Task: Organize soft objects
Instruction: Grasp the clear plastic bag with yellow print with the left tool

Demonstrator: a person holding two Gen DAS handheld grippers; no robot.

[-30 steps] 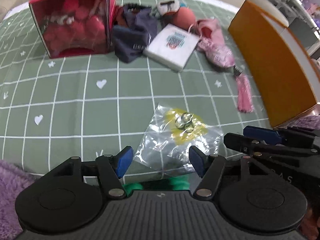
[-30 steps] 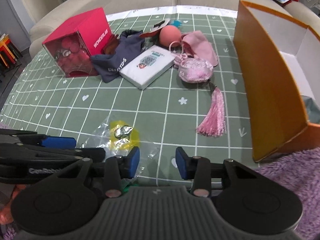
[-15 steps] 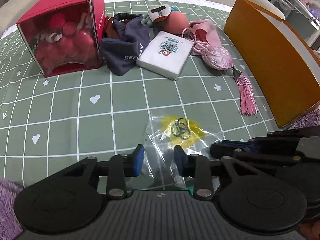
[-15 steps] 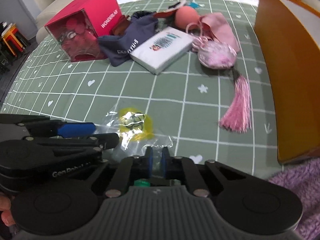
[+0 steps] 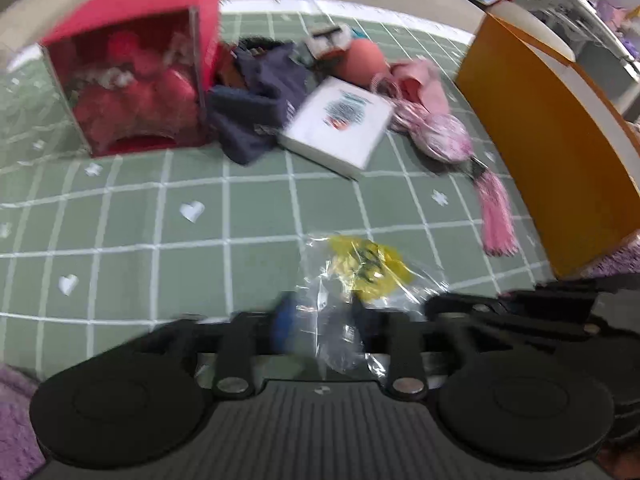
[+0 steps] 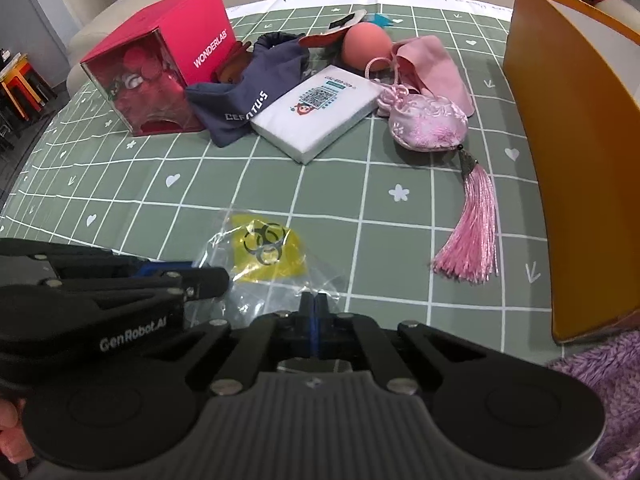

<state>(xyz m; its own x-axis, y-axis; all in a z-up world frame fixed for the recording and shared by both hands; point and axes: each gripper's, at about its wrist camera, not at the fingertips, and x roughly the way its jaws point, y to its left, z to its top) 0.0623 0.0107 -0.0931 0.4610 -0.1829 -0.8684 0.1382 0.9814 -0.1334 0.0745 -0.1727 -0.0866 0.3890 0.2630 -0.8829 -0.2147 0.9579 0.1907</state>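
A clear plastic bag point(image 6: 264, 248) with a yellow biohazard-marked item inside lies crumpled on the green checked cloth point(image 6: 360, 200), near the front. My right gripper point(image 6: 314, 312) is shut, its blue pads pinching the bag's near edge. My left gripper point(image 5: 322, 324) sits over the bag's point(image 5: 360, 276) other near corner. Its jaws are opening, with the plastic between them and not pressed. This view is motion-blurred. The left gripper's fingers point(image 6: 200, 280) lie close beside the right one.
At the back stand a red windowed box point(image 6: 160, 72), a navy pouch point(image 6: 248, 88), a white packet point(image 6: 320, 116), a pink ball point(image 6: 366, 44) and a pink tasselled sachet point(image 6: 428, 124). An orange box point(image 6: 572, 160) walls the right side. Purple fluffy fabric point(image 6: 600, 360) lies front right.
My right gripper went from open to shut on the bag's edge and sank slightly. My left jaws narrowed around the bag, then parted again. The bag's near end has crumpled up.
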